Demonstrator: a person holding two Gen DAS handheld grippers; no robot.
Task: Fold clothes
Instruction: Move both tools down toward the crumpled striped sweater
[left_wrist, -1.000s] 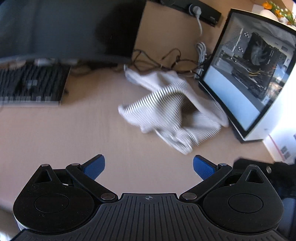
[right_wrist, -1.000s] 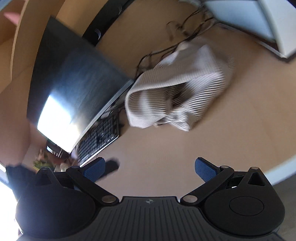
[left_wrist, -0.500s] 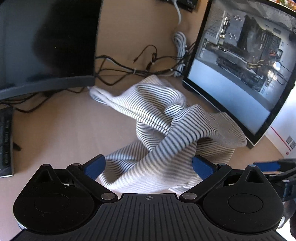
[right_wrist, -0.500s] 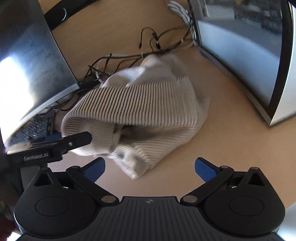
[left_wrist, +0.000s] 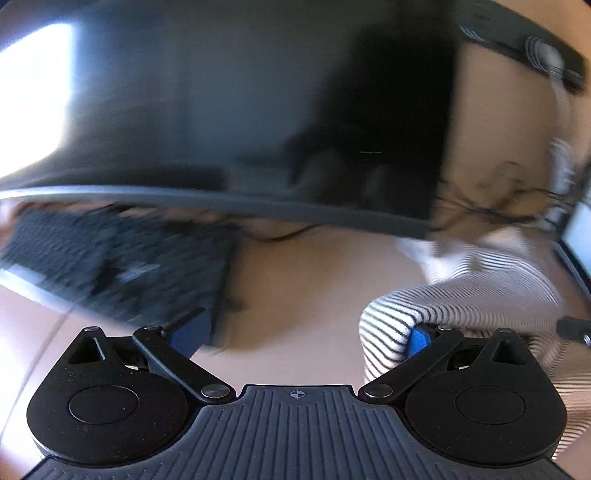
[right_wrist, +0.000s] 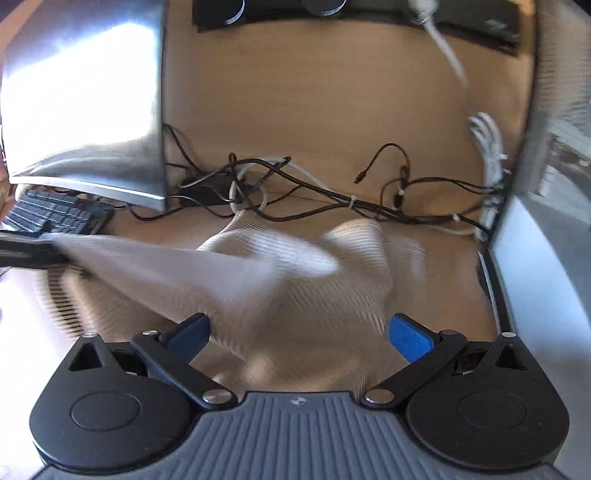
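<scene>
A crumpled white garment with thin dark stripes (left_wrist: 476, 295) lies on the tan desk. In the left wrist view it sits at the right, draped over the right blue finger (left_wrist: 417, 338). My left gripper (left_wrist: 303, 332) is open, and the view is blurred by motion. In the right wrist view the garment (right_wrist: 295, 288) lies between the jaws of my open right gripper (right_wrist: 299, 332), with a blurred fold stretched left toward the left gripper's dark tip (right_wrist: 26, 251).
A dark monitor (left_wrist: 221, 110) and a black keyboard (left_wrist: 110, 266) stand at the left. Tangled cables (right_wrist: 295, 188) lie behind the garment. A glass-sided computer case (right_wrist: 546, 221) stands at the right.
My left gripper has swung left, off the garment's middle, dragging a fold over its right finger. My right gripper has moved in close, so the garment now lies between its fingers.
</scene>
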